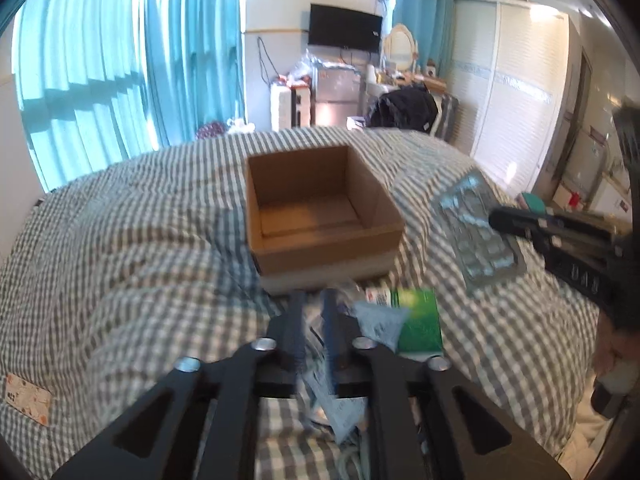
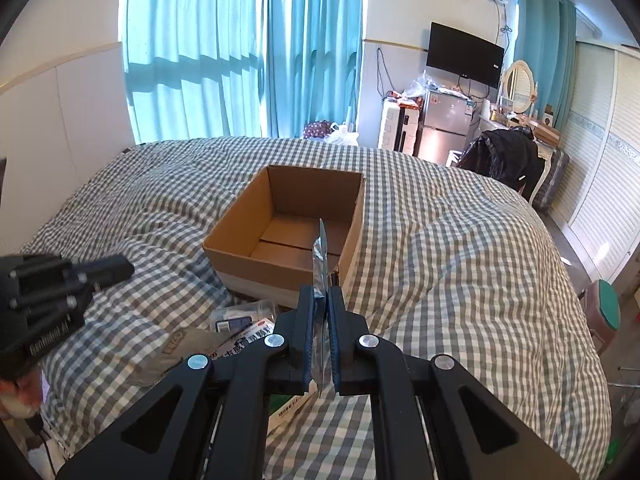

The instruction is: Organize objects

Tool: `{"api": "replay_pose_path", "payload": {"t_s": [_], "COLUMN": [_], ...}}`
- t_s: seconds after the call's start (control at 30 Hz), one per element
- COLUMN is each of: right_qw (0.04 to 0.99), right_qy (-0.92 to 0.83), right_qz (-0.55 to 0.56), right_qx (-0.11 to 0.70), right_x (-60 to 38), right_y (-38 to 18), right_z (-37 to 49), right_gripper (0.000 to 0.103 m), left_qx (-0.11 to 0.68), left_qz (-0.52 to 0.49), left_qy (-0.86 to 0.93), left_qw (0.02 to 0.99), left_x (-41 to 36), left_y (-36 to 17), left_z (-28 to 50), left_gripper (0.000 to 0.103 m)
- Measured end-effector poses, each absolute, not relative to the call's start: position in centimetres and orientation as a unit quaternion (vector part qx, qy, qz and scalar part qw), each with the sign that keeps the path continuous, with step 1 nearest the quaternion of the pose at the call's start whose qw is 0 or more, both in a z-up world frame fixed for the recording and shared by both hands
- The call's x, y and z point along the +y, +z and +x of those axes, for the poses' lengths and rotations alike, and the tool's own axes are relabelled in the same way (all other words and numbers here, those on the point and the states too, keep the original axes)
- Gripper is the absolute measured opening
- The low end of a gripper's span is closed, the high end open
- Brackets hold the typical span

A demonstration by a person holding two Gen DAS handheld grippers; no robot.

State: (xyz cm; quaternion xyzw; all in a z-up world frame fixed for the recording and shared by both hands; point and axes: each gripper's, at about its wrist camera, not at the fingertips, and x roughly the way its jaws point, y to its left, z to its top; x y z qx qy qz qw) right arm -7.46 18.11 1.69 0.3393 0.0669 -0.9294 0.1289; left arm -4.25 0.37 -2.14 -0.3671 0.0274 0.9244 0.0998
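Note:
An open, empty cardboard box (image 1: 320, 216) sits on the checked bedspread (image 1: 120, 240); it also shows in the right wrist view (image 2: 288, 232). My right gripper (image 2: 320, 300) is shut on a silver pill blister pack (image 2: 320, 256), seen edge-on, held above the bed just before the box; the left wrist view shows the pack (image 1: 476, 232) flat-on at the right gripper (image 1: 504, 220). My left gripper (image 1: 316, 312) is over a pile of small items: a green box (image 1: 420, 324) and a pale packet (image 1: 380, 320). Its jaws are narrowly apart around blurred items.
The pile also shows in the right wrist view: a clear plastic cup (image 2: 248, 312), printed packets (image 2: 240, 344) and an olive pouch (image 2: 180, 352). The left gripper (image 2: 116, 270) is at the left. The bed edge drops off to the right. A small patterned card (image 1: 28, 398) lies at the left.

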Motion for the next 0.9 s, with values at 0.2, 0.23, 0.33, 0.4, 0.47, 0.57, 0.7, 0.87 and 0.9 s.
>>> {"api": "replay_pose_path", "payload": {"t_s": [0.2, 0.23, 0.33, 0.4, 0.47, 0.57, 0.7, 0.87, 0.9], "right_qw": [0.116, 0.115, 0.114, 0.116, 0.116, 0.117, 0.116, 0.114, 0.113], "right_qy": [-0.922, -0.921, -0.919, -0.919, -0.918, -0.916, -0.914, -0.913, -0.913], "right_qz": [0.365, 0.368, 0.372, 0.372, 0.374, 0.378, 0.383, 0.386, 0.386], "right_qx": [0.061, 0.06, 0.059, 0.06, 0.062, 0.062, 0.06, 0.064, 0.064], "right_x": [19.2, 19.2, 19.4, 19.3, 19.2, 19.0, 19.1, 19.2, 19.3], "right_y": [-0.6, -0.9, -1.4, -1.5, -1.7, -2.1, -2.4, -2.7, -2.8], "right_z": [-8.0, -8.0, -7.9, -7.7, -7.5, -7.6, -7.8, -7.8, -7.9], "right_gripper": [0.007, 0.007, 0.007, 0.007, 0.007, 0.007, 0.007, 0.007, 0.007], "left_qx": [0.033, 0.032, 0.016, -0.005, -0.019, -0.006, 0.001, -0.018, -0.021], "left_qz": [-0.379, -0.384, -0.406, -0.423, -0.435, -0.446, -0.449, -0.458, -0.46], "left_qy": [0.918, 0.916, 0.906, 0.898, 0.89, 0.883, 0.879, 0.87, 0.868], "left_qw": [0.111, 0.113, 0.119, 0.123, 0.135, 0.145, 0.16, 0.183, 0.186], "left_x": [1.9, 2.1, 2.3, 1.9, 2.0, 3.0, 4.2, 4.3, 4.2], "left_y": [-5.0, -5.3, -6.8, -7.9, -8.8, -9.9, -11.2, -12.2, -12.3], "left_z": [-2.7, -2.7, -3.5, -4.0, -4.2, -4.1, -5.1, -6.7, -6.7], "left_gripper": [0.086, 0.086, 0.086, 0.086, 0.086, 0.086, 0.088, 0.067, 0.054]}}
